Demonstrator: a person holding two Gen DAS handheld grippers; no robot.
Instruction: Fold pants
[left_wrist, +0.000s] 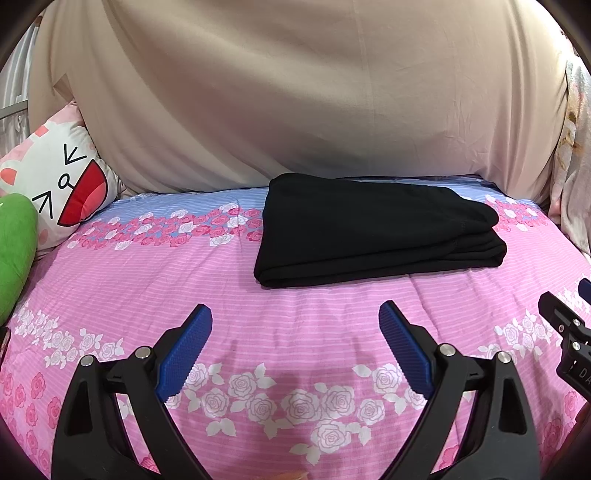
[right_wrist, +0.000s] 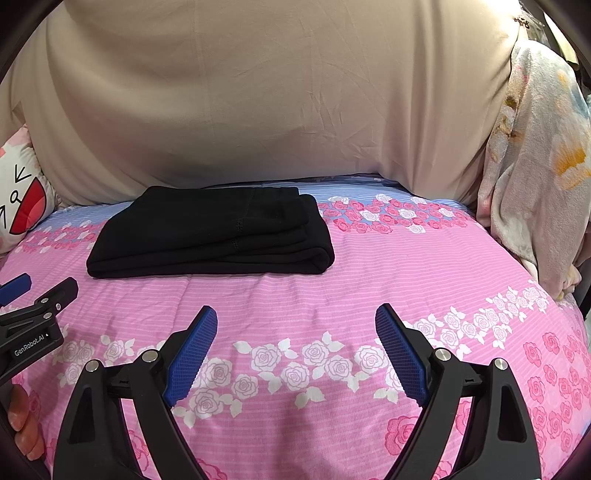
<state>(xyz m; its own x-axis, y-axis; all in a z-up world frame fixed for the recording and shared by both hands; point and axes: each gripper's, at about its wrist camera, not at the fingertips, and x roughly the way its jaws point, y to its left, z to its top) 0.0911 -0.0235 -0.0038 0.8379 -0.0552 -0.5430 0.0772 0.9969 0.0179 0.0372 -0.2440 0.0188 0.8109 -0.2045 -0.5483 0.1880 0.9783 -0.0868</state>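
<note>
Nearest, the left gripper and right gripper hang with fingers spread wide and empty over the rose-print bedspread, apparently drawn back because folding looks done. Beyond them the black pants lie in a compact layered stack, near the beige sheet. No containers are visible.
</note>
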